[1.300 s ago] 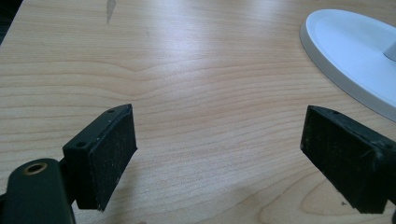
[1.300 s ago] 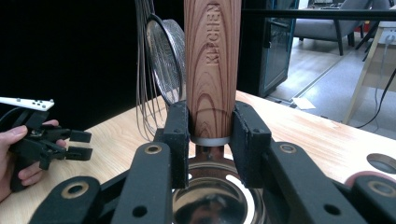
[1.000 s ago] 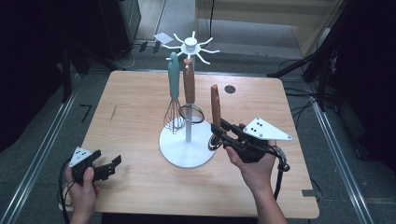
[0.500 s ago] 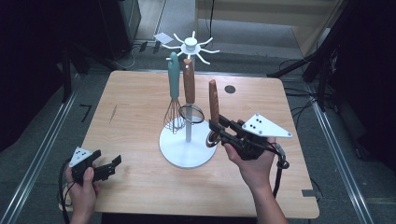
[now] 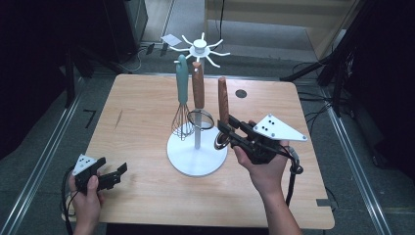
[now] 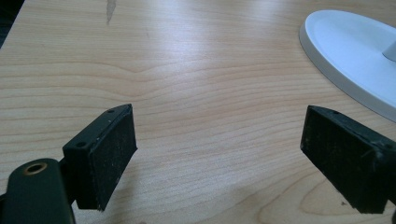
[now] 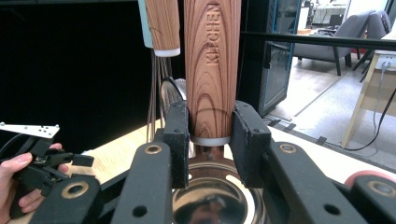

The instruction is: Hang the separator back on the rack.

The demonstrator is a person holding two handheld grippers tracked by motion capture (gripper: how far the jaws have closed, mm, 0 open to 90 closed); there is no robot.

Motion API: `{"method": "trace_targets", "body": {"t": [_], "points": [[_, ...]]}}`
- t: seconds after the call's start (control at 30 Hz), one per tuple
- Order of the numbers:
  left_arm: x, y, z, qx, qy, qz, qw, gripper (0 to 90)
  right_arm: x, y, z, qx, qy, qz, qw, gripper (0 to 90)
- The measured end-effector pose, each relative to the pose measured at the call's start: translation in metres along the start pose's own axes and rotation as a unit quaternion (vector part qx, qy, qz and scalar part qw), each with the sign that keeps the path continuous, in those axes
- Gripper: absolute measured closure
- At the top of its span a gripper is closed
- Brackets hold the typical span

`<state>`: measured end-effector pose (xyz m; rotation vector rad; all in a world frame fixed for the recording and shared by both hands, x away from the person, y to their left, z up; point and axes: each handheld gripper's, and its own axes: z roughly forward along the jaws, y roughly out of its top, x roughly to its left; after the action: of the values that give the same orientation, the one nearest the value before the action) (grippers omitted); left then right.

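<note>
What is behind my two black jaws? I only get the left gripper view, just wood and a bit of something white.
Observer: That white bit is the base of a utensil stand, with a whisk hanging on it.
Operator: Is the other gripper busy?
Observer: Yes, the right gripper is shut on a wooden-handled utensil, held upright beside the stand.
Operator: Does the handle say anything?
Observer: The right gripper view shows KITCHEN printed along it.

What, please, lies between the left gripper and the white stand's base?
Bare wooden table separates the left gripper from the stand's base, seen in the high view.
</note>
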<state>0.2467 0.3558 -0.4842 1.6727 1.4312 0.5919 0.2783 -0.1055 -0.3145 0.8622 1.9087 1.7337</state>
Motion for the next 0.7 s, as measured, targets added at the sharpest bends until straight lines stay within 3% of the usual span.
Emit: {"method": "trace_targets", "body": {"t": [0.7], "points": [[-0.001,0.0,-0.001,-0.002,0.0,0.002,1.0,10.9,0.005,0.017,0.001,-0.022,-0.001,-0.006,0.9997,71.1]]}}
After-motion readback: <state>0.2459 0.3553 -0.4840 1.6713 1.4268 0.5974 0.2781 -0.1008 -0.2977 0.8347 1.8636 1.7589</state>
